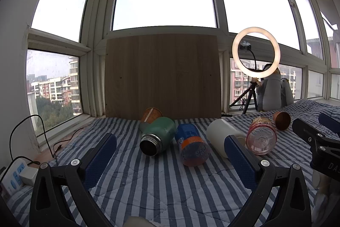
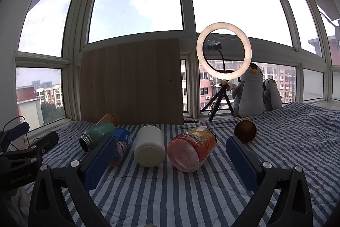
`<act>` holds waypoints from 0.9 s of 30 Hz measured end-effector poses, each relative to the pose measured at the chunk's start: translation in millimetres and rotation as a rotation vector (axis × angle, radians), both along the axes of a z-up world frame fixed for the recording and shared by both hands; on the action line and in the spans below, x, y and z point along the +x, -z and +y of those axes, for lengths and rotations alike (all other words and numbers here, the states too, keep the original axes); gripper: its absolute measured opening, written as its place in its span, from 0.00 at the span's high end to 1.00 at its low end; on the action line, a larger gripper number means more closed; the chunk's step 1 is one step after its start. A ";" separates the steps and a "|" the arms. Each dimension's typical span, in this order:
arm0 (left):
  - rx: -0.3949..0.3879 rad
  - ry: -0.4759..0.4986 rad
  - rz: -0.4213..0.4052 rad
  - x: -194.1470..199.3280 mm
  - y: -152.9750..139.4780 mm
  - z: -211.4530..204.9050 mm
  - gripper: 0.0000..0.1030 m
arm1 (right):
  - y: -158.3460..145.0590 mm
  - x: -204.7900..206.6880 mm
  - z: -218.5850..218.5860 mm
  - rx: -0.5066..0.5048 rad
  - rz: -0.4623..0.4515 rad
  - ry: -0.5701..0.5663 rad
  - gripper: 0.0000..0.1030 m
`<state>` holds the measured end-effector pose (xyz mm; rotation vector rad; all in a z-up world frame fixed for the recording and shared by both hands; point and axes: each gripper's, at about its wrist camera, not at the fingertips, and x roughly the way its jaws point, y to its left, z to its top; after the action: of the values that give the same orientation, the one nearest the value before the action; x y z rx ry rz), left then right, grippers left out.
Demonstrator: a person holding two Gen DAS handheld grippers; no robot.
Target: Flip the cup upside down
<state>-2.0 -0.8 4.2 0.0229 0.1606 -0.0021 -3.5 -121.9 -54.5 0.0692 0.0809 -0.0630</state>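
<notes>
Striped bed (image 2: 191, 195) by windows: six containers lie on their sides. Left gripper (image 1: 170, 159) and right gripper (image 2: 167, 160) both spread apart, empty. "GenRobot.AI" legible on the left gripper's body; bottle (image 1: 192, 145) labels unreadable.

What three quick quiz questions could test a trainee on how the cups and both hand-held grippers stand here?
1. True or false: the green flask stands upright on the striped quilt.
2. Multiple choice: the white cup lies between A) the blue-and-orange bottle and the red-labelled jar; B) the two penguin toys; C) the ring light and the board.
3. Fill in: the left hand-held gripper and the right hand-held gripper both hold ____.

Key: 1 false, it lies on its side; 2 A; 3 nothing, both are open.
</notes>
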 end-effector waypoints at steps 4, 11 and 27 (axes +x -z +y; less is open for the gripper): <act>0.000 0.001 0.000 -0.4 0.1 0.1 0.00 | 0.1 0.1 0.0 0.000 0.000 0.000 0.01; 0.003 0.002 0.003 0.2 0.1 -0.3 0.00 | 0.4 0.6 -0.1 0.001 0.001 -0.001 0.01; 0.005 0.003 0.004 1.1 1.9 -0.7 0.00 | 1.0 0.8 -1.4 0.005 0.004 -0.002 0.01</act>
<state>-0.9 -1.5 2.3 0.0284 0.1641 -0.0051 -2.7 -123.3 -55.5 0.0739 0.0847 -0.0609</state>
